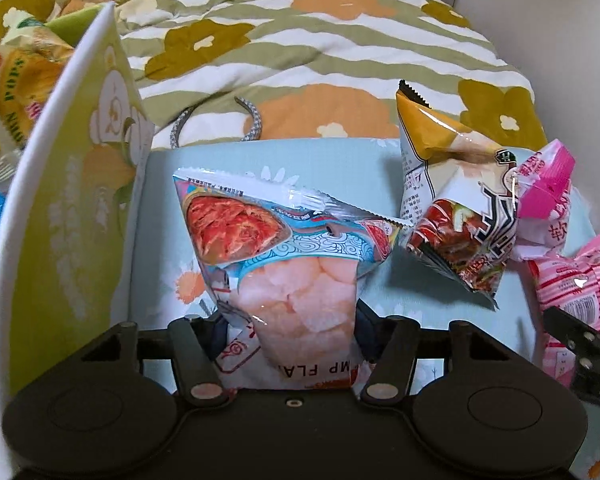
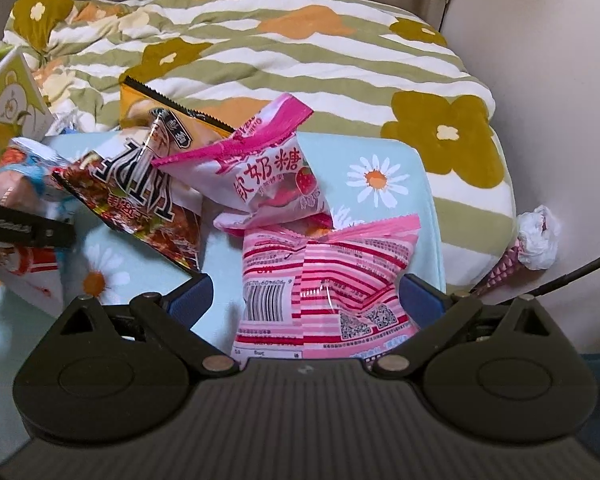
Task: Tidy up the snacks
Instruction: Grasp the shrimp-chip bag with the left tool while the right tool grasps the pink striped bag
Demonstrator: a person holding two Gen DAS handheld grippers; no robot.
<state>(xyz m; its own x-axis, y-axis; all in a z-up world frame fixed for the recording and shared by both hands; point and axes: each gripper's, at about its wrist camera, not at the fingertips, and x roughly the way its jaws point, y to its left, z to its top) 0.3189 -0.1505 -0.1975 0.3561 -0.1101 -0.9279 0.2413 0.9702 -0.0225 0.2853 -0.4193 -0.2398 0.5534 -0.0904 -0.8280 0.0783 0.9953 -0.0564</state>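
Observation:
My left gripper (image 1: pixel 290 330) is shut on a shrimp-flavour chip bag (image 1: pixel 284 264) and holds it over a light blue daisy-print box lid (image 1: pixel 332 168). My right gripper (image 2: pixel 306 300) has its jaws wide on either side of a pink-striped snack bag (image 2: pixel 328 280); I cannot tell whether they pinch it. A pink and white strawberry candy bag (image 2: pixel 268 168) lies just beyond it. A yellow and dark noodle-snack bag (image 2: pixel 140 184) lies left of that, also in the left wrist view (image 1: pixel 456 208). The left gripper's finger (image 2: pixel 24 228) shows at the right wrist view's left edge.
A green box wall with a bear print (image 1: pixel 80 200) stands at the left, with more snack bags (image 1: pixel 16 84) behind it. A floral striped quilt (image 2: pixel 300 60) lies beyond. A silver headband (image 1: pixel 220 120) rests on it. An ice-cream-cone toy (image 2: pixel 528 244) lies by the right wall.

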